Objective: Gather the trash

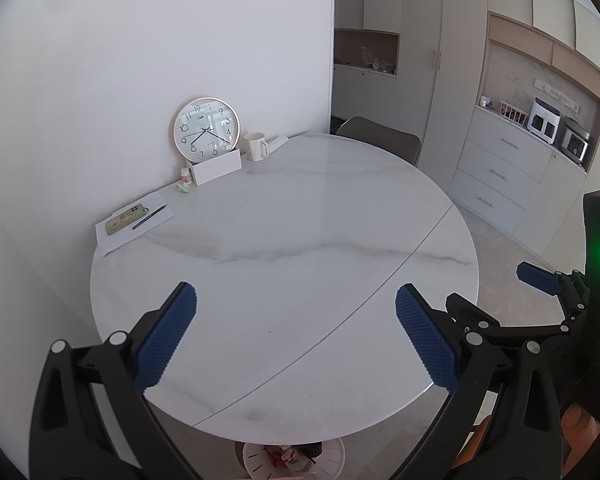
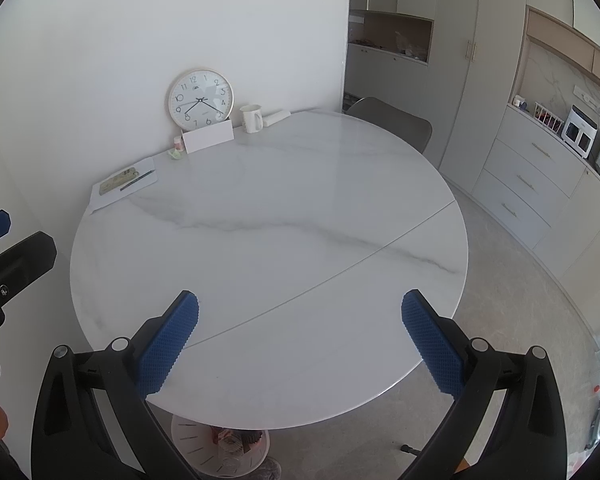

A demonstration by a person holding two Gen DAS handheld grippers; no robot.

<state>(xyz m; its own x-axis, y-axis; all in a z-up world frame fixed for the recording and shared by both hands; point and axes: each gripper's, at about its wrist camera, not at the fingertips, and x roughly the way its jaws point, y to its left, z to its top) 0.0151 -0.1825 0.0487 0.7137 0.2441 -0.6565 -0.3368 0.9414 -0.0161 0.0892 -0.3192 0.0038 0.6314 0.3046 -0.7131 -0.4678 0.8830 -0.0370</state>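
Observation:
A small crumpled greenish-white scrap (image 1: 185, 187) lies at the far left of the round white marble table (image 1: 300, 240), by the wall; it also shows in the right wrist view (image 2: 175, 155). A white bin (image 1: 256, 458) holding several wrappers sits on the floor under the table's near edge, also in the right wrist view (image 2: 204, 446). My left gripper (image 1: 296, 300) is open and empty above the table's near part. My right gripper (image 2: 300, 306) is open and empty above the near edge, to the right of the left one.
Against the wall stand a round clock (image 1: 207, 129), a white card box (image 1: 218, 168), a small bottle (image 1: 186, 175) and a white mug (image 1: 256, 146). A paper sheet (image 1: 134, 224) carries a phone and a pen. A grey chair (image 1: 384, 138) stands behind the table; cabinets (image 1: 500, 176) line the right.

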